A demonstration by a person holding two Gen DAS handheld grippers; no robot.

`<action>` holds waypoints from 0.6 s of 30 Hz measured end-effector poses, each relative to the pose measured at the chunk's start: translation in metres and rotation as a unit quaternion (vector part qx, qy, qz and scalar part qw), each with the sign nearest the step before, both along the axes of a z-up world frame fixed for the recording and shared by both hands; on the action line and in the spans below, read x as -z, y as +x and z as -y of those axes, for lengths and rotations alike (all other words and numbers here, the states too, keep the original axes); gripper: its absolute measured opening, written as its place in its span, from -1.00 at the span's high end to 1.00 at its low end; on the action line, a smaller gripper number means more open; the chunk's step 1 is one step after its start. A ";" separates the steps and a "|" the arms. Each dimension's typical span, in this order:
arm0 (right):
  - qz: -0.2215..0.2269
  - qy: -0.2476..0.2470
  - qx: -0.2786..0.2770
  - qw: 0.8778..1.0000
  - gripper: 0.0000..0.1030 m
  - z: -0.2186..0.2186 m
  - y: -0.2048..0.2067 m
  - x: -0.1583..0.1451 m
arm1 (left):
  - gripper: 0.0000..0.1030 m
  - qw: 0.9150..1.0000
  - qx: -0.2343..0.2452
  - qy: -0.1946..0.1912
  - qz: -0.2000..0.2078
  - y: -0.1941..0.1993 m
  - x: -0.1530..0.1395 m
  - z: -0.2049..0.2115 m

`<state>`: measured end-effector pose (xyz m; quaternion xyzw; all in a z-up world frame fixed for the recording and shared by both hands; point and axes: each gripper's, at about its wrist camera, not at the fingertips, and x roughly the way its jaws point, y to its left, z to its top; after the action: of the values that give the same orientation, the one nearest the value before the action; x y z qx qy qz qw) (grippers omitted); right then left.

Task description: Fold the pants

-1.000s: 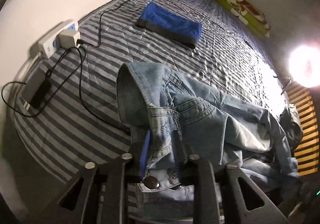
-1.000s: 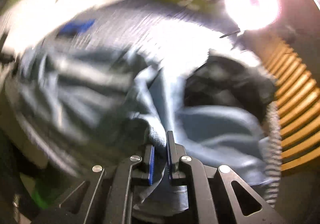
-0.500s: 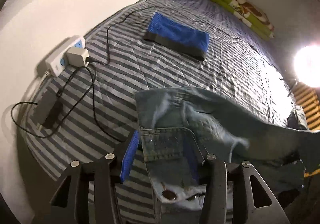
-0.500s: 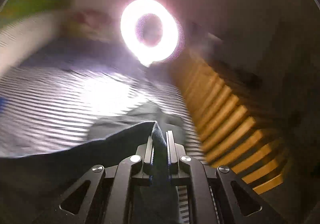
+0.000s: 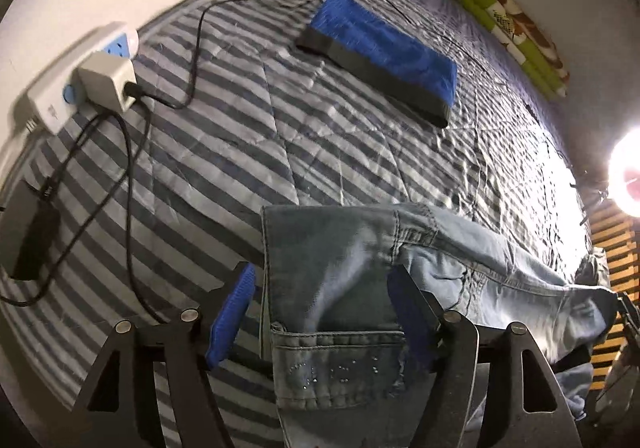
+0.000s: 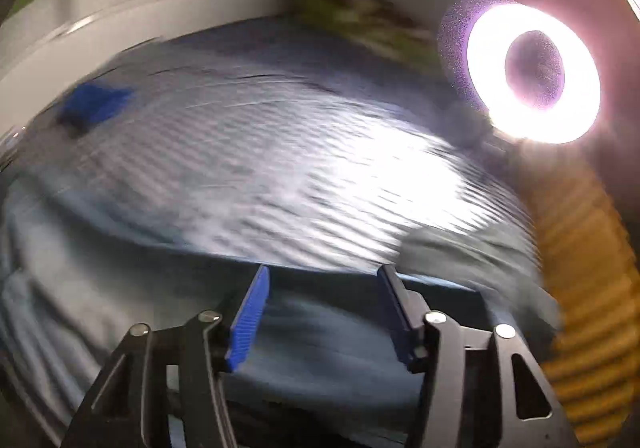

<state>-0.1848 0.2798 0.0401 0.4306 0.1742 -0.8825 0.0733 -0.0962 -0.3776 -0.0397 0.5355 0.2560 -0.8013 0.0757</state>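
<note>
Left gripper (image 5: 320, 300) fingers spread wide, clamping nothing, jeans (image 5: 344, 288) lying between and under them at 6 o'clock on the striped bedspread (image 5: 248, 136). Right gripper (image 6: 324, 304) fingers also apart over the denim (image 6: 120, 300), view badly blurred so contact unclear. Folded blue item (image 5: 380, 48) at 12 o'clock, power strip (image 5: 76, 80) at 10, ring light (image 6: 534, 72) at 2.

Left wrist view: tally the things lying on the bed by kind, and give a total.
Jeans: 1
Blue folded cloth: 1
Green patterned bundle: 1
Power strip: 1
Plug adapter: 1
Black power brick: 1
Total: 6
</note>
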 end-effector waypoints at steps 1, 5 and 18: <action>0.006 -0.001 -0.022 1.000 -0.04 0.017 -0.001 0.007 | -0.40 1.000 0.002 0.005 -0.001 0.000 0.003 0.001; 0.042 0.000 -0.119 0.992 -0.05 0.100 -0.011 0.051 | -0.39 1.000 0.006 0.016 -0.007 0.003 0.006 0.002; 0.105 0.059 -0.242 0.963 -0.05 0.209 -0.018 0.131 | -0.37 0.999 0.029 0.037 -0.026 0.002 0.003 0.014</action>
<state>-0.2030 0.0708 -0.0912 0.4695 0.3161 -0.7765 0.2768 -0.0944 -0.3916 -0.0429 0.5241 0.2712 -0.8069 0.0256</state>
